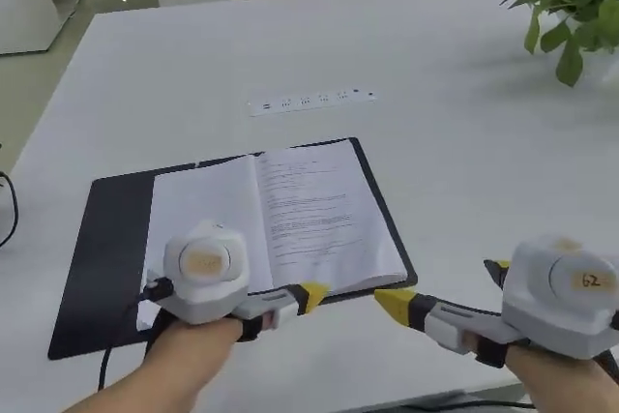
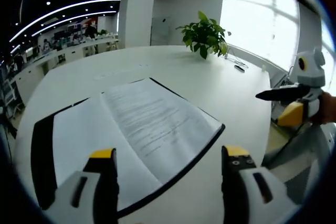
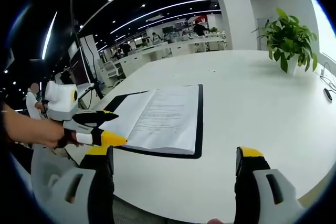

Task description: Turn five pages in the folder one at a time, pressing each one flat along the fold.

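Head view: folder [image 1: 309,205] lies open on the white bench [image 1: 464,142], fold running away from the person, slightly skewed. Printed page on the right, blank sheet and black cover on the left. Left gripper [image 1: 305,295] hovers over the folder's near edge, tip reaching toward the near right corner. Right gripper [image 1: 445,287] stands off the folder over bare bench, one tip just beside that same corner.

Left gripper view: folder ahead and below, and the fold runs forward between the jaws, leaning left. Jaws spread wide, empty. Left one is above the page, right one past the folder's edge. Contact with paper: cannot tell.

Right gripper view: folder ahead and to the left, the printed page's free long edge on the near side. Jaws spread wide, empty, over bench. Left gripper sits by the near corner, jaws parted.

Judgement: the free edge lies toward the right gripper, and the left is nearer the fold for pressing.
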### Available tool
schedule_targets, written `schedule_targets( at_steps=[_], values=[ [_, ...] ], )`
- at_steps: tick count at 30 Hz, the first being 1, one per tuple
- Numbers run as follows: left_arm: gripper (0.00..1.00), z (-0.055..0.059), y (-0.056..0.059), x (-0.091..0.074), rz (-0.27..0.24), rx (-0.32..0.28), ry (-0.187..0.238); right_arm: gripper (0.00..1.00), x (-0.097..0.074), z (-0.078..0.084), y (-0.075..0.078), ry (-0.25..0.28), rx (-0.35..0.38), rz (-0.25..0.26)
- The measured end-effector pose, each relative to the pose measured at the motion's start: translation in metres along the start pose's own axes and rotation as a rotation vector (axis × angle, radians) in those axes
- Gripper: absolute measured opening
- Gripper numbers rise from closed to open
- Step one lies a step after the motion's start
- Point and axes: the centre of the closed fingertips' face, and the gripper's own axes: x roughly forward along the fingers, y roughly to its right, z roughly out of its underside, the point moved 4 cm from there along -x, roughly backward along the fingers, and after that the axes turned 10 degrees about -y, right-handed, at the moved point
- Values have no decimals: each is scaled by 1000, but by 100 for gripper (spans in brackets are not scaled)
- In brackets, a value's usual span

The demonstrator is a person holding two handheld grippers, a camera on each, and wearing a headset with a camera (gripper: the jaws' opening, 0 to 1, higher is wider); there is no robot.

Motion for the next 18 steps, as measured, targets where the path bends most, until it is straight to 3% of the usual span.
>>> schedule_targets(
  at_steps=[10,18],
  values=[
    [74,-21,17,54,9,5,47,96,0,-1,1,9,18,0],
    [72,-19,30,81,-6,0,37,96,0,0,3,10,27,-2]
  ],
)
